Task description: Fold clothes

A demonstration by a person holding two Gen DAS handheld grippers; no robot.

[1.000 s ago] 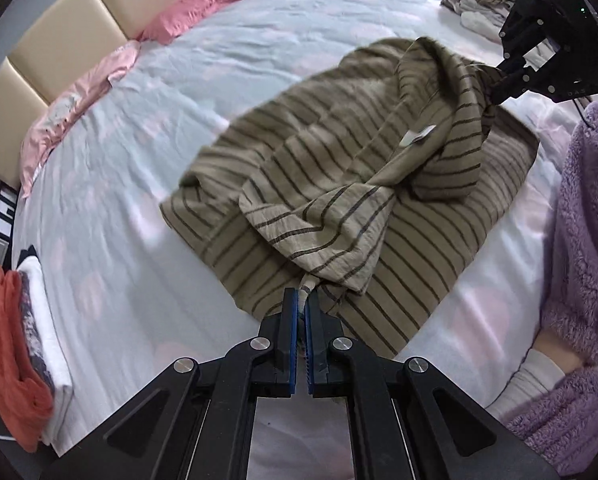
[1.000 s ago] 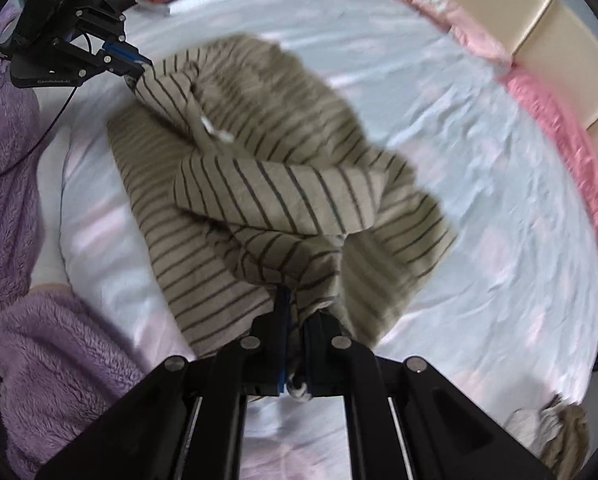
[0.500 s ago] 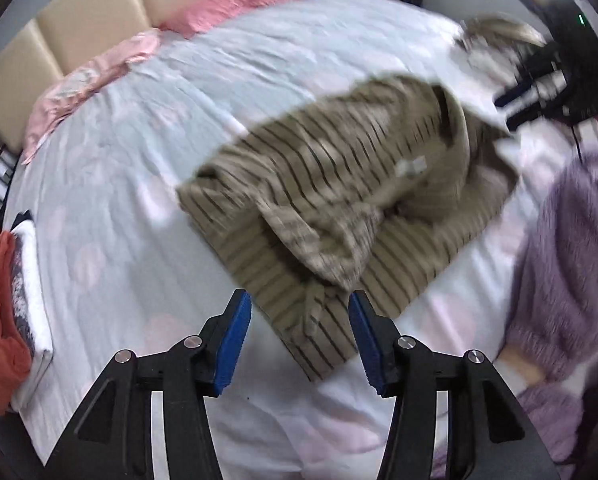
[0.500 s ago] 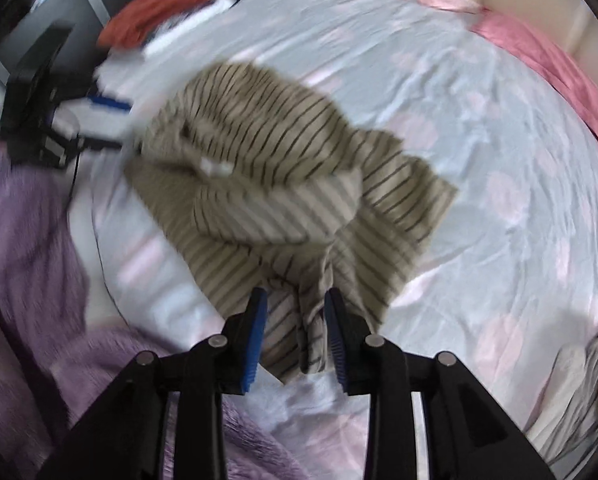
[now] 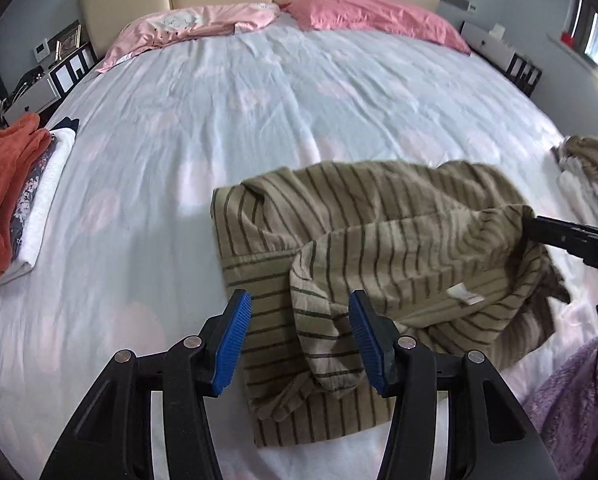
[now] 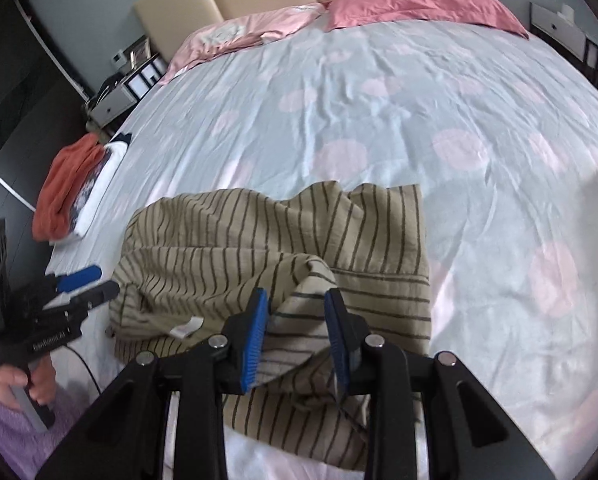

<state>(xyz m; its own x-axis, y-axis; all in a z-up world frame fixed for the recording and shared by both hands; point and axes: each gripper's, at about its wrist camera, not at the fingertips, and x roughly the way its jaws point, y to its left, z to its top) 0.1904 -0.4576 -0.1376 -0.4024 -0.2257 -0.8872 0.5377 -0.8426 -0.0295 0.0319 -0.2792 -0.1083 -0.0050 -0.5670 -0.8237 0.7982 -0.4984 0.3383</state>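
A tan shirt with dark stripes [image 5: 379,240] lies crumpled and half folded on the pale bed sheet [image 5: 259,100], with a white label [image 5: 465,295] showing. My left gripper [image 5: 299,304] hovers over the shirt's near left part. Its jaws are closing, with a loose fold of fabric lying between the blue pads [image 5: 235,336], which do not press on it. In the right wrist view the shirt [image 6: 259,232] fills the near centre. My right gripper [image 6: 295,300] stands open above a raised fold. The left gripper [image 6: 79,284] shows there at the left, held by a hand.
A folded stack of orange, patterned and white clothes [image 5: 15,200] sits at the bed's left edge. Pink pillows [image 5: 371,16] lie by the beige headboard. Another crumpled garment [image 5: 587,160] lies at the right edge. A purple fleece sleeve [image 5: 571,400] is near right.
Both grippers were shut on shirt corners and lifting them; they have opened and let go. The fabric has dropped onto the bed, and both views have rolled until the headboard is on top.
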